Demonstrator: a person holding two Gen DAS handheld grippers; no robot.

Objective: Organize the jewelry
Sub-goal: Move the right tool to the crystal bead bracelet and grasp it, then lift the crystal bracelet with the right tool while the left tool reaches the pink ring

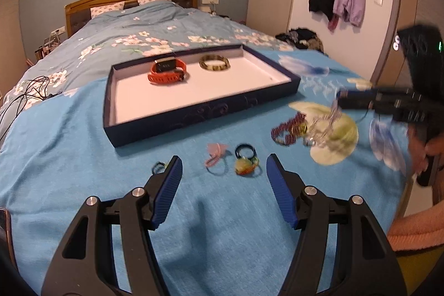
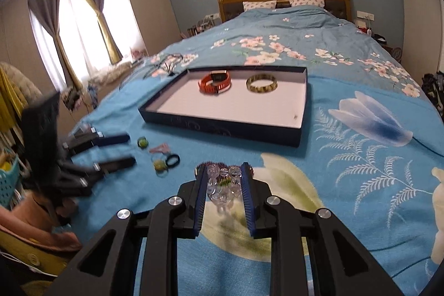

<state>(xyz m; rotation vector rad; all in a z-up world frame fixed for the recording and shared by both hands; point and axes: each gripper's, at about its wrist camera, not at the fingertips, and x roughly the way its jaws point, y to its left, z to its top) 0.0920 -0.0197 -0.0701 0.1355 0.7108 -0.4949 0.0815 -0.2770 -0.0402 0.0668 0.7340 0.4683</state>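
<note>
From the left wrist, the left gripper (image 1: 223, 179) hovers with fingers wide apart over the blue bedspread (image 1: 83, 157); hair ties (image 1: 244, 160) lie at twelve o'clock between them, the tray (image 1: 194, 90) beyond. At two o'clock, blurred, the right gripper (image 1: 340, 99) seems to lift a clear bead bracelet (image 1: 323, 126).

From the right wrist, the right gripper's (image 2: 224, 171) fingers are clamped on the clear bead bracelet (image 2: 223, 185): glassy, slippery, limp on its string, probably light. Pinch across several beads.
</note>
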